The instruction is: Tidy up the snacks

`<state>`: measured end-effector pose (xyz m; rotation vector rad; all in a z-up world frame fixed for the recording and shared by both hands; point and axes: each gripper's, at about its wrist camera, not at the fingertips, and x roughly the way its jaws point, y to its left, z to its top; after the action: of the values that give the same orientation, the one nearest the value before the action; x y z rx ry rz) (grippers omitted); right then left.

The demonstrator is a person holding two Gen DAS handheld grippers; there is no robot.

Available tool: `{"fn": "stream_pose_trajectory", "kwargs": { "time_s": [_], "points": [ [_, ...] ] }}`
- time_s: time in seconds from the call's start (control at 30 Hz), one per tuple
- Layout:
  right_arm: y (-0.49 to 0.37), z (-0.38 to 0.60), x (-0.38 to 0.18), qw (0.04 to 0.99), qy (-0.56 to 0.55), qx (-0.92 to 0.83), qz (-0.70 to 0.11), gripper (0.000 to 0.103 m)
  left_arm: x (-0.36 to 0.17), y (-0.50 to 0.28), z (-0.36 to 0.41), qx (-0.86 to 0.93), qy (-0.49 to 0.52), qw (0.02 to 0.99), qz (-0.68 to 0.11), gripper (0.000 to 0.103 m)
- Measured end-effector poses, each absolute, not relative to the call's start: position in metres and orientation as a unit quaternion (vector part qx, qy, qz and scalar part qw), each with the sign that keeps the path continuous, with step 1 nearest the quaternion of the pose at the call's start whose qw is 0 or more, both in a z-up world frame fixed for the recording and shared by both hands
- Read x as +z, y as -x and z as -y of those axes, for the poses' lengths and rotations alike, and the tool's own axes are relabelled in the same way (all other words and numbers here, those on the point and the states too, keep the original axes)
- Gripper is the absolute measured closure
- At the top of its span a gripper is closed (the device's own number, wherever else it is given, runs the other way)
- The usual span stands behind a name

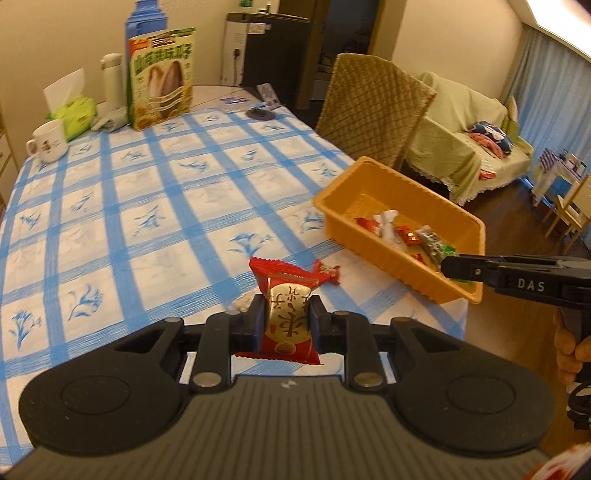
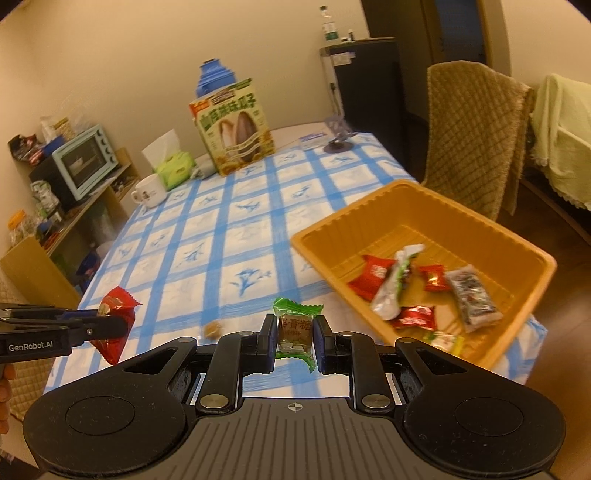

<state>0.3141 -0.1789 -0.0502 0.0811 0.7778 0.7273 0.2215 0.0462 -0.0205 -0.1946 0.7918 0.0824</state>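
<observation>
The left hand-held gripper (image 1: 286,321) clamps a red snack packet (image 1: 286,310); the right hand-held gripper (image 2: 294,332) pinches a green candy (image 2: 295,326). Both likely need carrying to the orange tray (image 2: 376,206) at two o'clock on the desk (image 1: 147,206).

We see warm, dim indoor light casting a yellow tint over both fisheye views, a bright ceiling panel (image 1: 561,22) glaring at the left view's top right corner, straight lines bowing toward dark rounded edges, and slight blur on the orange plastic tray (image 2: 413,195).
</observation>
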Motion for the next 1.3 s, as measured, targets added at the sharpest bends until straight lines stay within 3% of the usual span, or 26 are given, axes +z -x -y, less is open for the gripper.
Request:
{"fn": "stream_pose_trajectory", "kwargs": {
  "time_s": [0.63,1.3],
  "points": [
    [-0.385,0.240,-0.062,0.873,-0.049,0.306,-0.376,0.082,-0.029,-0.349,0.040,-0.043,0.057,0.917,-0.392,0.081],
    [-0.492,0.246,-0.094,0.868,-0.051,0.296,-0.396,0.082,-0.074,-0.490,0.060,-0.030,0.002,0.900,-0.434,0.081]
  ]
}}
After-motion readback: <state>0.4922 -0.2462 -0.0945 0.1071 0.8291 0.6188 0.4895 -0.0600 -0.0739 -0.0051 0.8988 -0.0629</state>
